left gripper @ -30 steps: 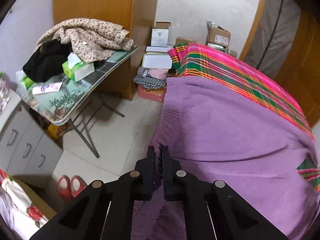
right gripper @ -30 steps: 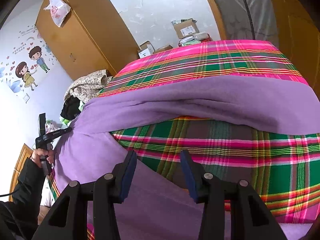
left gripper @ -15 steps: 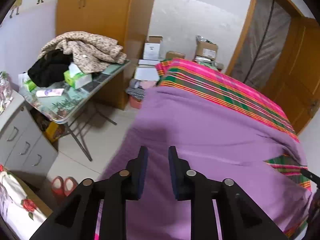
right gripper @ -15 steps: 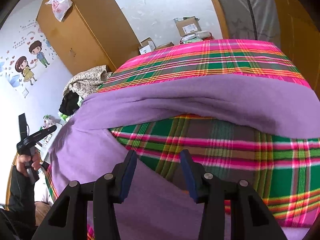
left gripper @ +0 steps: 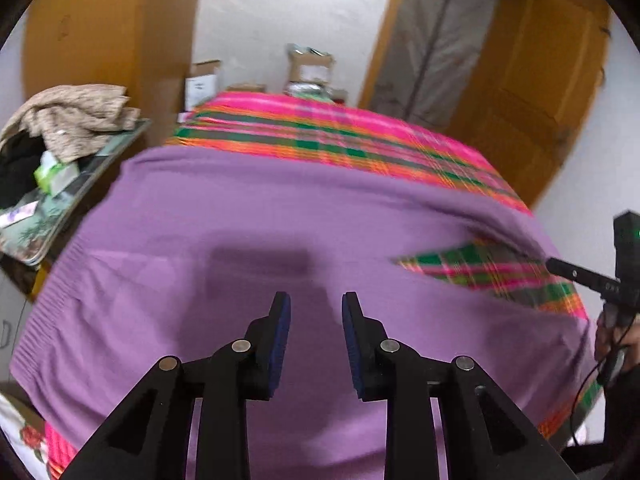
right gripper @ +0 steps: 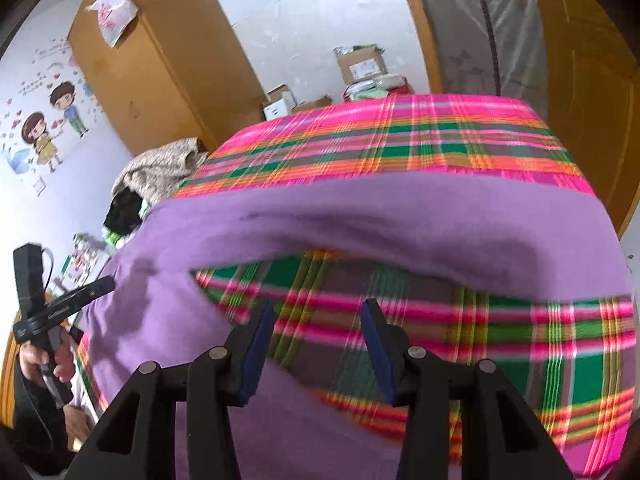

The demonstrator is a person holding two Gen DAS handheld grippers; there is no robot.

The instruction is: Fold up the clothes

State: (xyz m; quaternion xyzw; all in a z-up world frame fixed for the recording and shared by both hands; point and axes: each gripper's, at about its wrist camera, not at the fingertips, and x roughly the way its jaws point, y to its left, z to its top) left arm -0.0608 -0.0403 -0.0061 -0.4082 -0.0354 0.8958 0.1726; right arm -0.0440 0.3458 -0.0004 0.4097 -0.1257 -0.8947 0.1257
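A purple knit garment (left gripper: 248,216) lies spread on a bed covered by a pink, green and orange plaid sheet (left gripper: 320,128). My left gripper (left gripper: 316,316) is open and empty, held above the garment's body. In the right wrist view the garment (right gripper: 400,216) runs as a band across the bed, with plaid sheet (right gripper: 520,340) showing below it. My right gripper (right gripper: 318,320) is open and empty above that patch. The right gripper also shows at the right edge of the left wrist view (left gripper: 592,280), and the left gripper at the left edge of the right wrist view (right gripper: 64,304).
A folding table (left gripper: 60,208) piled with clothes (left gripper: 72,116) and a tissue box stands left of the bed. A wooden wardrobe (left gripper: 100,32), cardboard boxes (left gripper: 308,68) and a wooden door (left gripper: 532,92) lie beyond the bed.
My left gripper let go of the purple garment's edge, opened, and swung right over the bed. The garment now lies flat. My right gripper stayed open and shifted slightly.
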